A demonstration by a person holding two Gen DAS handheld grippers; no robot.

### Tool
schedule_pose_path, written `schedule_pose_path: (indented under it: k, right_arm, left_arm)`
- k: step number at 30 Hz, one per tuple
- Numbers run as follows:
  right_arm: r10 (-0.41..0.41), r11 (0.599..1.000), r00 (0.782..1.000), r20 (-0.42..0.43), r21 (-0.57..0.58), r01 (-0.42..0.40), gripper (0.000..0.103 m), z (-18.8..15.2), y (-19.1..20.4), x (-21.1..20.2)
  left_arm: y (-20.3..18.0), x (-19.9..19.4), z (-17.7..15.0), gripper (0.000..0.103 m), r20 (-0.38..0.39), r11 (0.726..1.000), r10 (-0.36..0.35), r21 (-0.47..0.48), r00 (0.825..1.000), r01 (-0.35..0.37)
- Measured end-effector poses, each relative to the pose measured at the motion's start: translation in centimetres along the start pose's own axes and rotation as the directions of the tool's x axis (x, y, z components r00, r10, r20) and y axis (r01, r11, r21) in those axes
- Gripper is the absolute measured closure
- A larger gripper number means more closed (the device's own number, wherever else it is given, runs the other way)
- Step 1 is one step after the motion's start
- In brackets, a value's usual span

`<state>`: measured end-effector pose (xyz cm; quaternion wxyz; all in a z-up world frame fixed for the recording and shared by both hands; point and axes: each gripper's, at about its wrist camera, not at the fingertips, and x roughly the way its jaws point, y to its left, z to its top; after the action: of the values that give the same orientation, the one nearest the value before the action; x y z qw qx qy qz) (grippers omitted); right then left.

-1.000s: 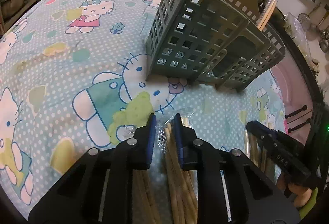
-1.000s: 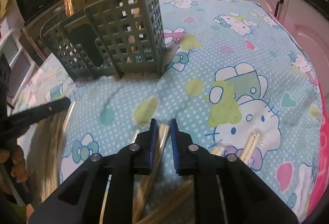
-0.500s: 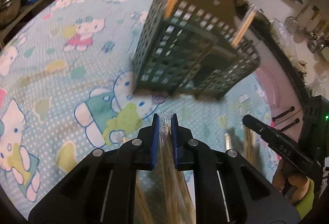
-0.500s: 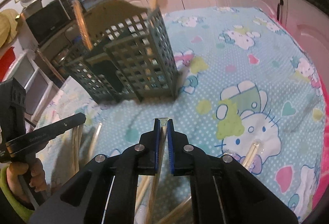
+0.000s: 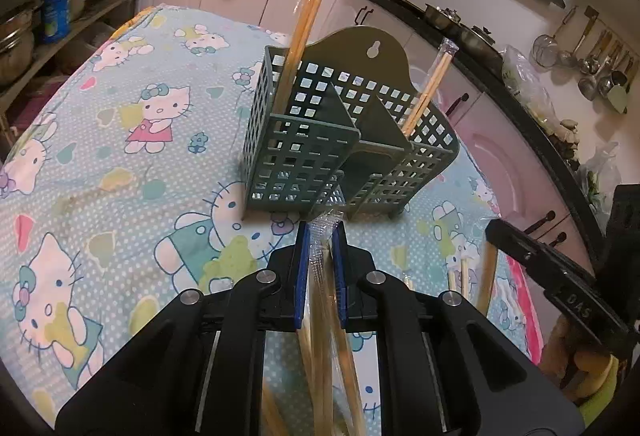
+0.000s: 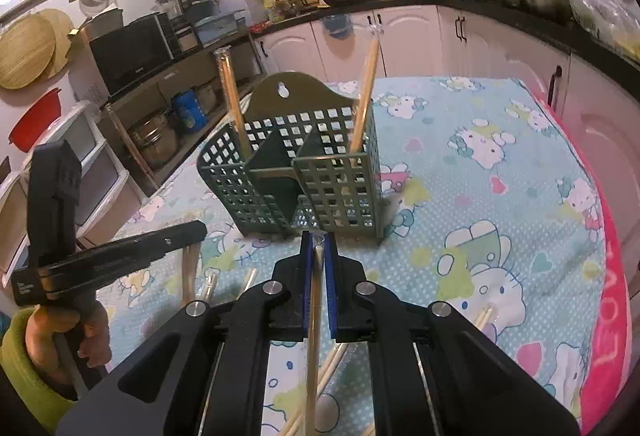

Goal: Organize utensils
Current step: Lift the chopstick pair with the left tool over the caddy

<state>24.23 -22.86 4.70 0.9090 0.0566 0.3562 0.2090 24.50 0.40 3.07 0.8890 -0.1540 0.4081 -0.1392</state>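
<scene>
Lifted: wrapped chopsticks [image 5: 320, 268], long axis toward caddy [image 5: 320, 156].

The wrapped chopsticks [image 5: 320, 316] between the left gripper's [image 5: 319, 268] blue fingers [image 5: 301, 276] run out of the bottom edge, blurred, so their count and lower ends cannot be told. The single wrapped pair [image 6: 314, 316] in the right gripper [image 6: 316, 276] is also cut off below. Inside the green holder [image 5: 304, 152], the lattice walls hide the lower ends of the standing chopsticks [image 5: 310, 8]. Its low middle compartment is dark, so its content cannot be told. The loose chopsticks [image 6: 208, 284] on the counter [image 6: 480, 204] are partly covered by both grippers' black bodies. The hand [image 6: 72, 332] on the left gripper's handle is cut off at the edge.
</scene>
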Motion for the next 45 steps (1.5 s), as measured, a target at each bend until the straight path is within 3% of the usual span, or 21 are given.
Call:
schedule_pose_path:
  k: [29, 45]
  right_arm:
    - [-0.003, 1.000, 1.000, 0.009, 0.003, 0.003, 0.097, 1.2, 0.5, 0.5]
    - [0.014, 0.999, 0.991, 0.131, -0.034, -0.010, 0.097, 6.3, 1.2, -2.9]
  left_arm:
    - [-0.9, -1.0, 1.5, 0.098, 0.054, 0.995, -0.082, 0.067, 0.995, 0.078]
    - [-3.2, -2.8, 5.8, 0.098, 0.110, 0.987, -0.127, 0.111, 0.986, 0.114]
